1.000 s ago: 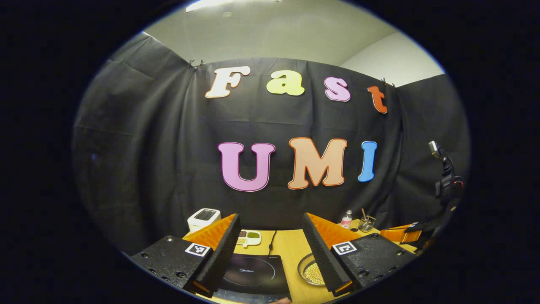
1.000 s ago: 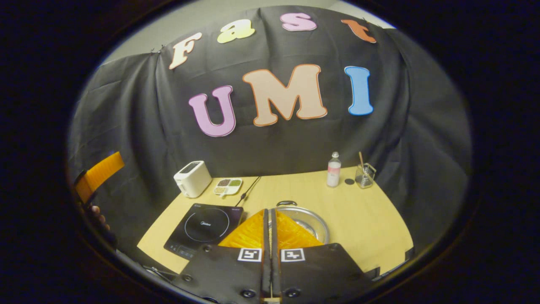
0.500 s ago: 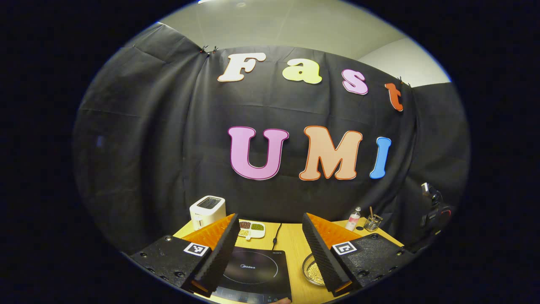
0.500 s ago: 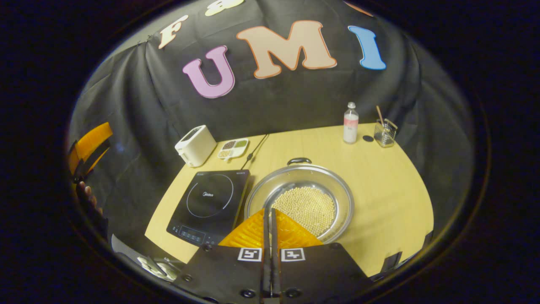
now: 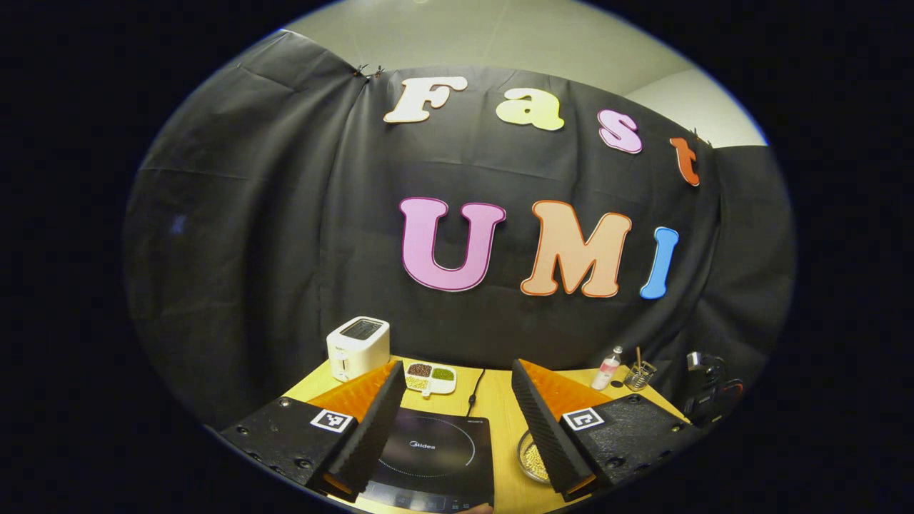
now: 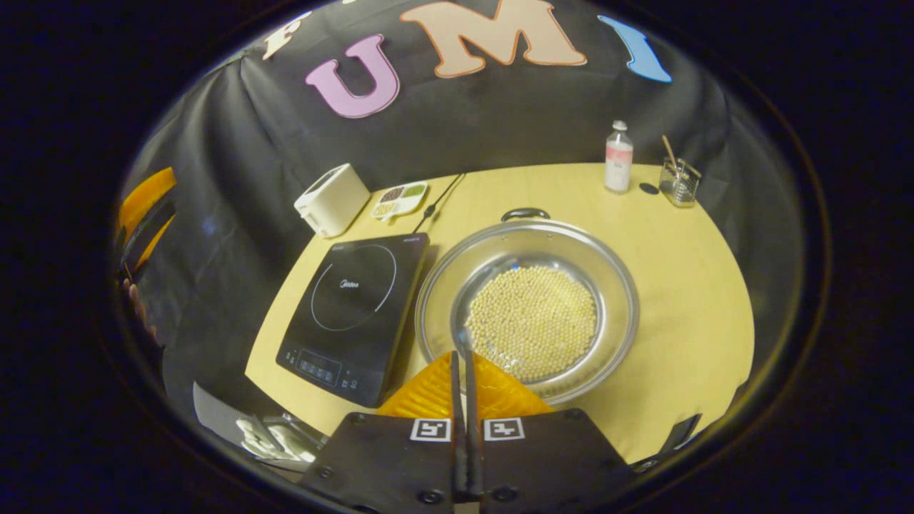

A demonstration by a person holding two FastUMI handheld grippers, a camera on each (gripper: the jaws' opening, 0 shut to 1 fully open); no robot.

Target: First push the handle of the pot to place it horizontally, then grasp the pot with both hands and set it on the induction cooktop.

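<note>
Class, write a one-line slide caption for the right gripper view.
Shut right gripper above a bean-filled pot beside the induction cooktop.

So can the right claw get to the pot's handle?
Probably yes. The right claw, shut, hovers over the pot's near rim, and nothing stands between it and the far handle.

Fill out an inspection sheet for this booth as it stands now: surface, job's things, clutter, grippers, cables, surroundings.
Surface: wooden table, bare at right.
Job's things: pot holding pale beans stands on the table right of the induction cooktop, not on it; its far handle shows.
Clutter: toaster, divided dish, bottle, glass with stick along the back.
Grippers: left gripper open above the cooktop; right gripper shut, empty, near the pot's near rim.
Cables: black cord behind the cooktop.
Surroundings: black cloth wall.
</note>
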